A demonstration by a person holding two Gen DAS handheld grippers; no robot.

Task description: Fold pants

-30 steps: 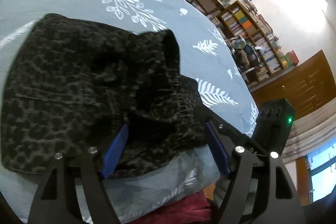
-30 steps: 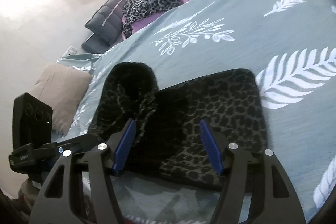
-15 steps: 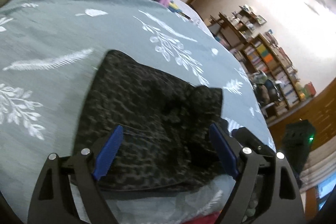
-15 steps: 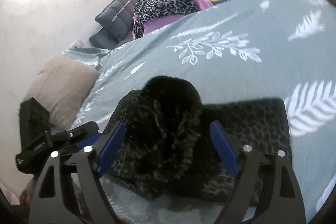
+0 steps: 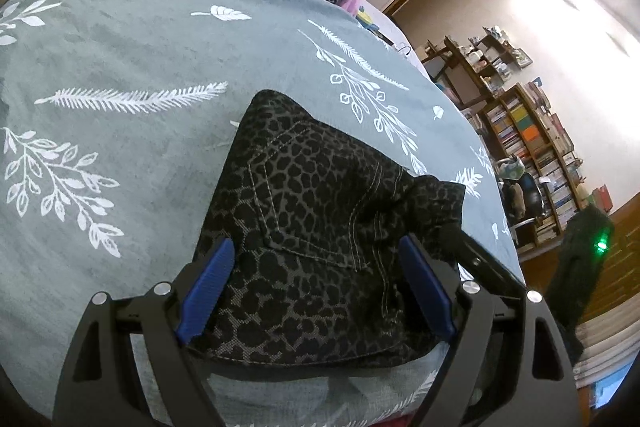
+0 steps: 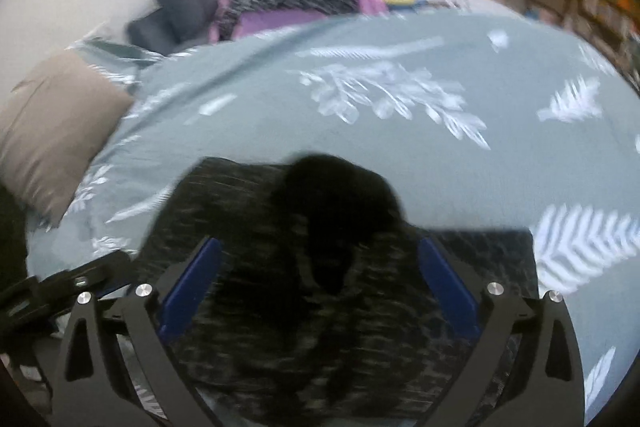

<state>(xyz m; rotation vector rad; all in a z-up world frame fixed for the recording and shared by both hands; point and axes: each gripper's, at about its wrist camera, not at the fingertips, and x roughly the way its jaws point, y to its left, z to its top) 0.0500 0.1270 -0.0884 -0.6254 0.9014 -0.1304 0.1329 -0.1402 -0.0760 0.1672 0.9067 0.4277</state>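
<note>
Left wrist view: the left gripper (image 5: 316,291), jaws wide and holding nothing, hangs over the near edge of the folded leopard-print pants (image 5: 320,219) on the leaf-print bedspread (image 5: 120,59), their long axis running away from it, while the right gripper (image 6: 320,279), opening and empty, crowds the same bundle.

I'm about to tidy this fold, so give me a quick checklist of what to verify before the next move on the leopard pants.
1. Pants lie folded on the bedspread: ok.
2. Left hand-held gripper open, pads off the cloth: ok.
3. Right hand-held gripper jaws opening, nothing pinched between them: ok.
4. Fold lies flat: not ok; a dark bunched lump sticks up on the pants.
5. Edges lined up on the right side: cannot tell; the right wrist view is blurred.
6. Bedspread around the pants free of other items: ok.
</note>
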